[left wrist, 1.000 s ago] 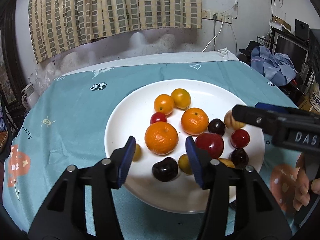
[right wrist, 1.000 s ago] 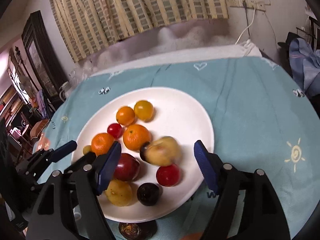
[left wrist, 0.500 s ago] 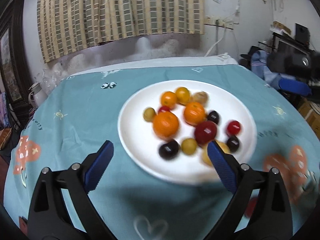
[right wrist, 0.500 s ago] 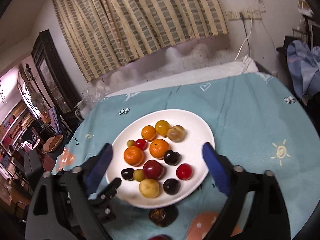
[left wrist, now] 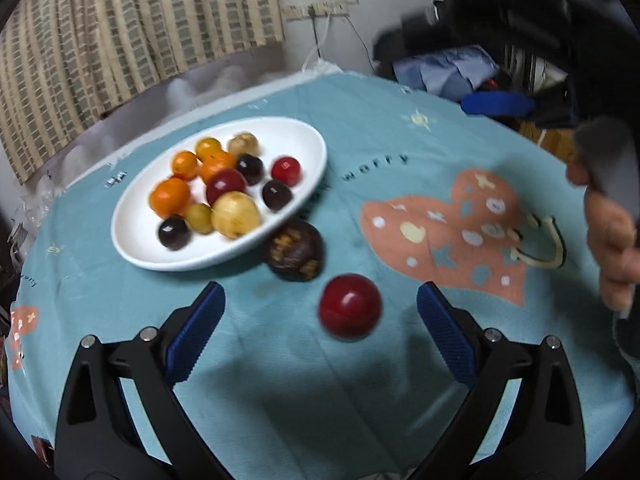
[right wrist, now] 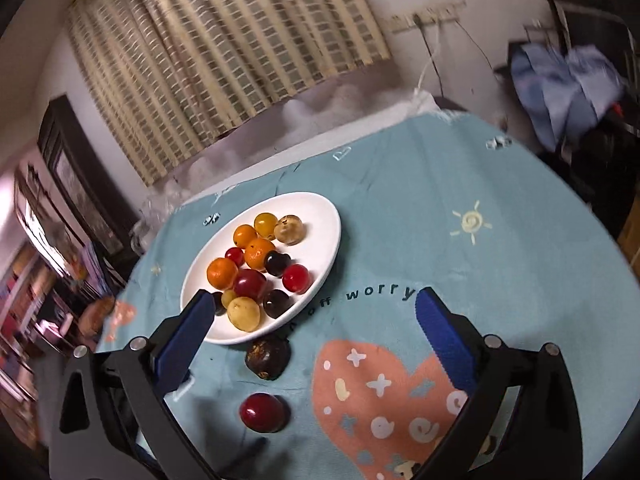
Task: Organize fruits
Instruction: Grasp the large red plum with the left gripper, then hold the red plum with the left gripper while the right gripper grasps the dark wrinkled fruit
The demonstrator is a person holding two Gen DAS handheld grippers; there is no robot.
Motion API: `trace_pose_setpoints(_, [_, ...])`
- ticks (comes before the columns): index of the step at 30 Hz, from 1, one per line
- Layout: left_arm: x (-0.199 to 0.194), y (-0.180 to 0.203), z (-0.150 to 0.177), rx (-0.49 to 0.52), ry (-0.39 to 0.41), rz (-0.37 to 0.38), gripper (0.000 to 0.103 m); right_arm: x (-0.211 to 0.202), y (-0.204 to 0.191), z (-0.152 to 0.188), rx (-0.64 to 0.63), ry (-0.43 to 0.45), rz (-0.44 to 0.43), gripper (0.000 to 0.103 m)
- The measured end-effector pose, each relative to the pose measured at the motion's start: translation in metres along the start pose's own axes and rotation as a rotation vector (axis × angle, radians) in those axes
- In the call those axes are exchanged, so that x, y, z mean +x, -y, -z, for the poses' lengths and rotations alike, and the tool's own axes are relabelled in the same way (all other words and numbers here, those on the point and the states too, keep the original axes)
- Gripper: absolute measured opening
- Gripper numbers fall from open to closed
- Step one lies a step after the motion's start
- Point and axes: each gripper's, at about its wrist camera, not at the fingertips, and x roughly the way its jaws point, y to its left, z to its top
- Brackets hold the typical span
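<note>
Only the right wrist view shows a dark cabinet [right wrist: 80, 184]; only the left shows a hand [left wrist: 616, 248]. A teal tablecloth [right wrist: 480, 280] printed "worry" bears the white plate [left wrist: 132, 248] of fruits. A red fruit [left wrist: 349, 311] lies between the left gripper [left wrist: 320, 336] jaws, untouched as they finish opening. Right gripper [right wrist: 312, 336] opening, empty.

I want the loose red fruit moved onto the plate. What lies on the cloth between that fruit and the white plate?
A dark brown fruit sits between the red fruit and the plate, against the plate's near rim; the right wrist view shows it most clearly.
</note>
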Motion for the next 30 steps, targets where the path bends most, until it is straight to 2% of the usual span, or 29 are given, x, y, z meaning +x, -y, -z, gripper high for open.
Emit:
trace_pose_setpoints(6, [0.028, -0.009, -0.002, -0.064, -0.103, -0.017, 0.099, 0.0, 0.0, 0.002, -0.003, -0.011, 0.009, 0.101])
trace_pose_setpoints(10, [0.027, -0.021, 0.001, -0.126, -0.099, 0.026, 0.099, 0.004, 0.001, 0.003, 0.004, -0.031, 0.014, 0.101])
trace_pose_setpoints(14, [0.026, -0.016, 0.001, -0.114, -0.086, 0.069, 0.097, 0.008, 0.002, 0.004, 0.004, -0.043, 0.021, 0.101])
trace_pose_setpoints(17, [0.026, -0.006, 0.001, -0.085, -0.091, 0.133, 0.074, 0.009, 0.004, 0.004, 0.007, -0.042, 0.03, 0.101])
trace_pose_setpoints(18, [0.027, -0.005, 0.002, -0.081, -0.099, 0.154, 0.055, 0.01, 0.005, 0.004, 0.01, -0.042, 0.031, 0.101])
trace_pose_setpoints(19, [0.029, -0.003, 0.003, -0.077, -0.108, 0.156, 0.042, 0.01, 0.006, 0.004, 0.013, -0.043, 0.031, 0.101])
trace_pose_setpoints(24, [0.024, -0.009, 0.004, -0.105, -0.106, 0.182, 0.039, 0.013, 0.002, 0.006, -0.013, -0.056, 0.007, 0.101])
trace_pose_setpoints(29, [-0.003, -0.046, 0.015, -0.184, -0.059, 0.101, 0.039, 0.025, -0.013, 0.016, -0.098, -0.086, 0.015, 0.101])
trace_pose_setpoints(30, [-0.008, -0.058, 0.023, -0.198, -0.058, 0.046, 0.039, 0.031, -0.018, 0.02, -0.125, -0.106, 0.016, 0.101])
